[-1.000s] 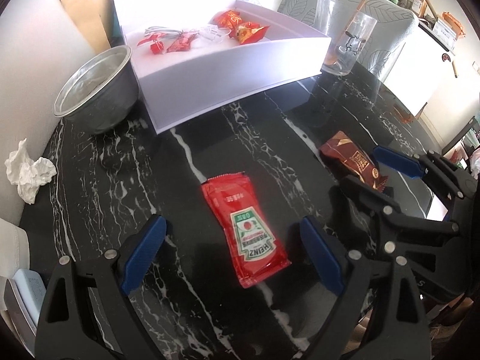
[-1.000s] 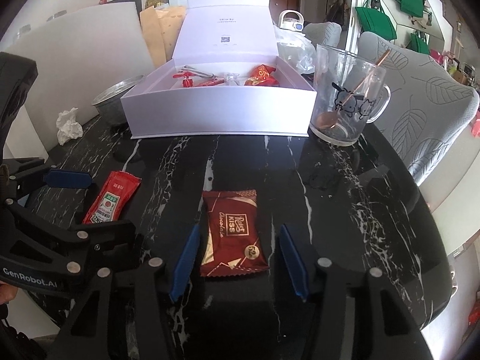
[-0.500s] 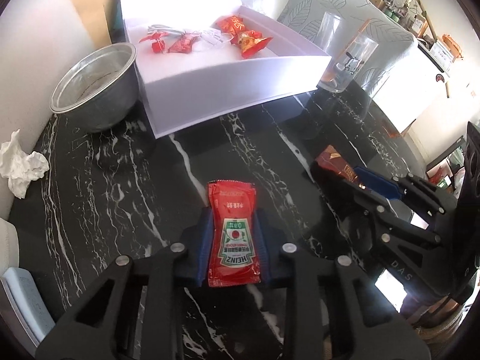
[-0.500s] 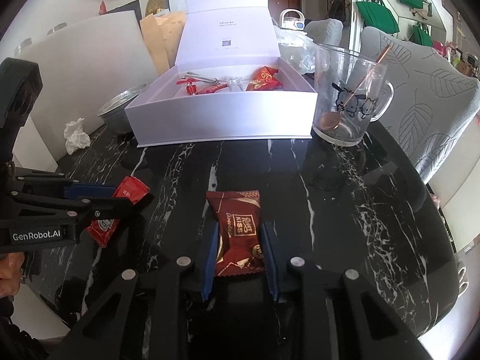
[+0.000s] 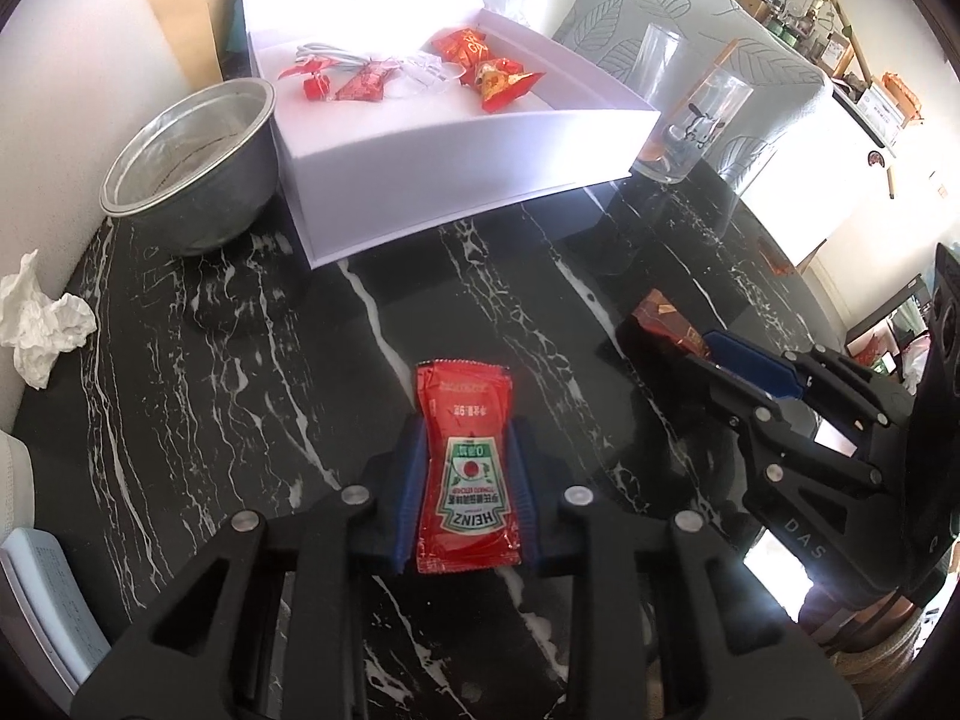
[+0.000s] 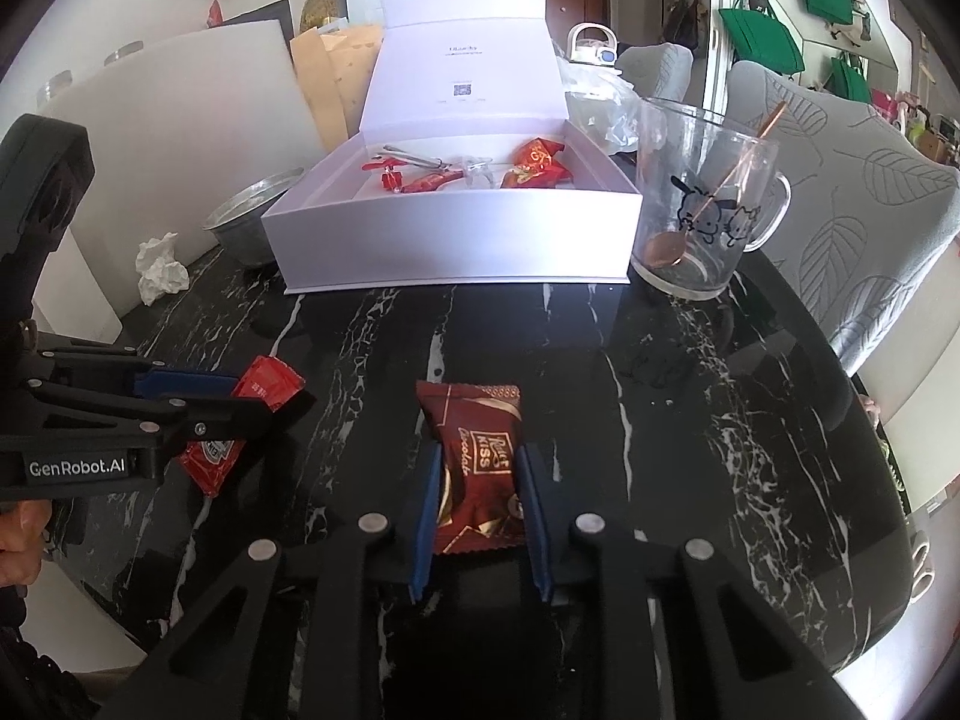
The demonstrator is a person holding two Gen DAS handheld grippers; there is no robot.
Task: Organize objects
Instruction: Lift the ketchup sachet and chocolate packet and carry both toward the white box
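A red Heinz ketchup packet (image 5: pixel 468 468) is pinched between the blue pads of my left gripper (image 5: pixel 468 450), lifted a little off the black marble table (image 5: pixel 240 372). The same ketchup packet (image 6: pixel 264 384) shows at the left of the right wrist view, in the left gripper (image 6: pixel 228 396). My right gripper (image 6: pixel 477 462) is shut on a brown chocolate packet (image 6: pixel 477 456); this chocolate packet (image 5: pixel 666 318) also pokes out of the right gripper (image 5: pixel 720 348) in the left wrist view. An open white box (image 6: pixel 456 240) behind holds several red wrapped sweets (image 6: pixel 534 162).
A metal bowl (image 5: pixel 192 162) stands left of the white box (image 5: pixel 456 174). A glass mug (image 6: pixel 702 204) with a copper spoon stands to the right of the box. Crumpled tissue (image 5: pixel 42 318) lies at the table's left edge. Leaf-patterned chairs (image 6: pixel 870 228) stand beyond the table.
Both grippers closed from wide open: the left onto the ketchup packet, the right onto the chocolate packet. The ketchup packet has come up slightly off the table.
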